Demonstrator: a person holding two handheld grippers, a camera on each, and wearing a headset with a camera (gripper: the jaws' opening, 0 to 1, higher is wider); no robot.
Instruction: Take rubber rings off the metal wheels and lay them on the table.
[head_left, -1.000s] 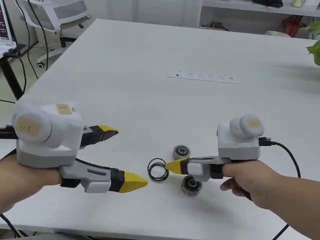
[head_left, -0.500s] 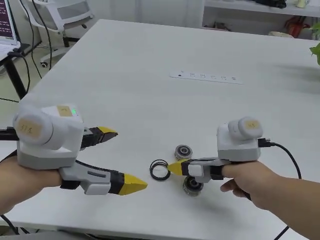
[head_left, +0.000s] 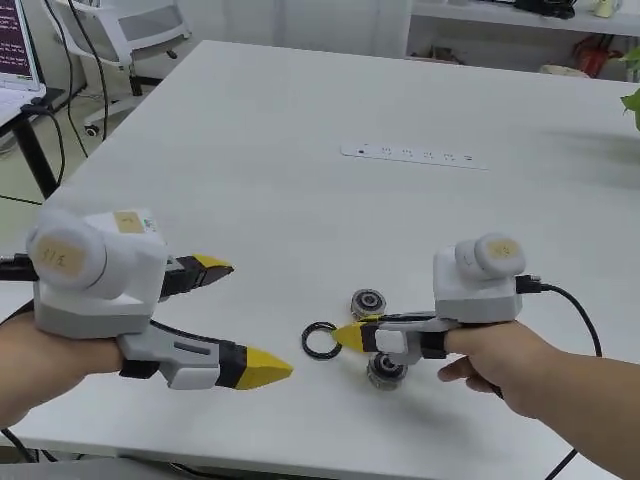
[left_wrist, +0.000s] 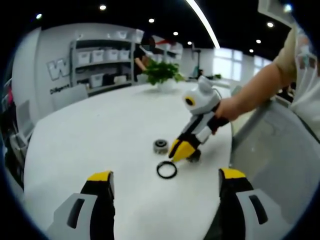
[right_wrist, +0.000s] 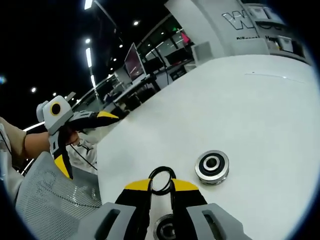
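The white table (head_left: 300, 150) takes up most of the head view, running from the lower edge up to the top right. The left gripper (head_left: 258, 317) sits at the lower left of that view, held above the table, and I note its yellow-tipped jaws stand wide apart with nothing between them. The right gripper (head_left: 340, 335) is at the lower right, held low over the table and pointing toward frame left. Its jaws are drawn close, leaving a narrow gap. A white power strip (head_left: 415, 155) lies well apart from the work, in the upper middle. One metal wheel (head_left: 367, 302) lies flat just above the right gripper's jaws. The second metal wheel (head_left: 385, 370) lies just below them, partly covered by the gripper body. The black rubber ring (head_left: 320, 340) lies on the table at the right gripper's tips, left of both wheels and off them. In the right gripper view its near edge sits in the gap between the jaws. I cannot tell whether they are pinching it or only touching it.
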